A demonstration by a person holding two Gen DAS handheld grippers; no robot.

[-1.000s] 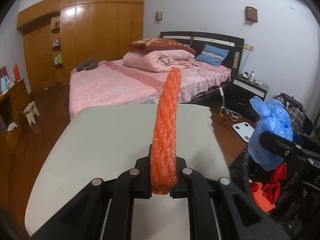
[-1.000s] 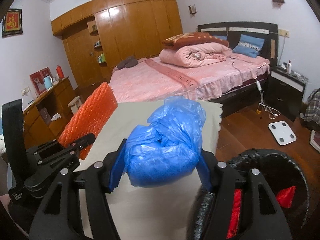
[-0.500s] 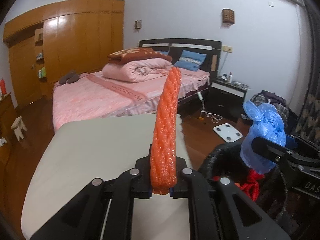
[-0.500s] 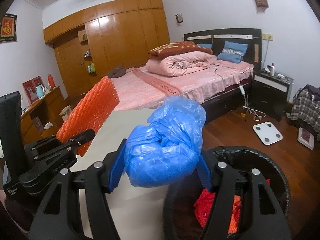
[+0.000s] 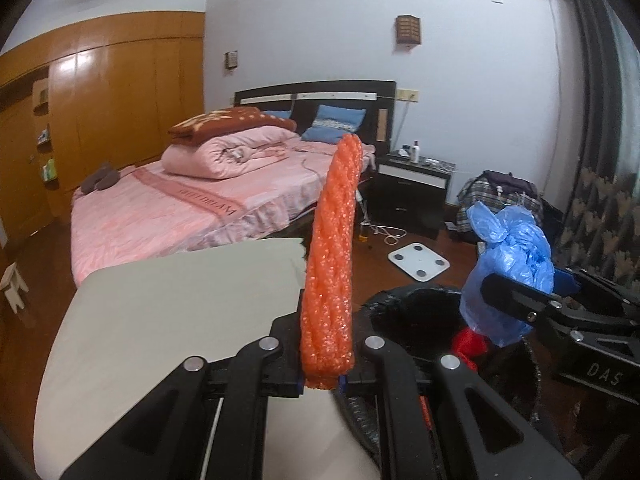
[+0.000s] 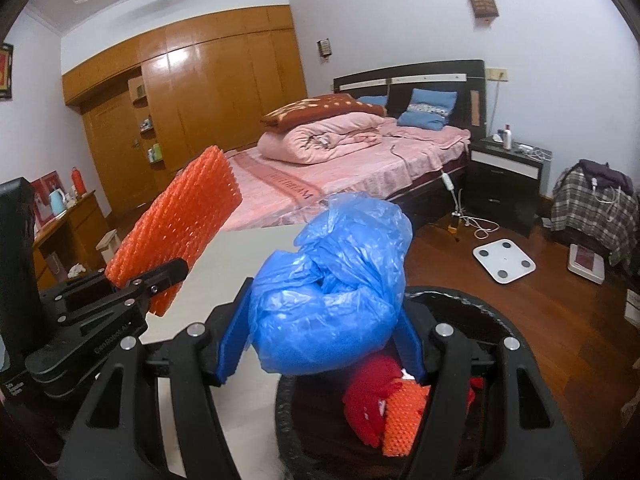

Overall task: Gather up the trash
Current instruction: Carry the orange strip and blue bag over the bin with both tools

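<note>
My left gripper (image 5: 322, 380) is shut on an orange bubble-wrap sheet (image 5: 332, 256), which stands edge-on and upright between its pads; the right wrist view shows the same sheet (image 6: 176, 228) broadside at left. A crumpled blue plastic bag (image 6: 328, 300) fills my right gripper (image 6: 320, 344), its blue pads pressing both sides. In the left wrist view that bag (image 5: 508, 272) hangs over a black trash bin (image 5: 416, 312). The bin (image 6: 504, 328) holds red and orange trash (image 6: 384, 404) and sits directly under the right gripper.
A beige-covered table (image 5: 160, 320) lies left of the bin. Beyond are a pink bed (image 5: 180, 208), a black nightstand (image 5: 412, 196), a white scale (image 5: 418, 260) on the wood floor, a chair with plaid cloth (image 6: 592, 204) and a wooden wardrobe (image 6: 200, 100).
Both grippers have swung right from over the table toward the bin, still holding their loads. The bin has come fully into view under the blue bag.
</note>
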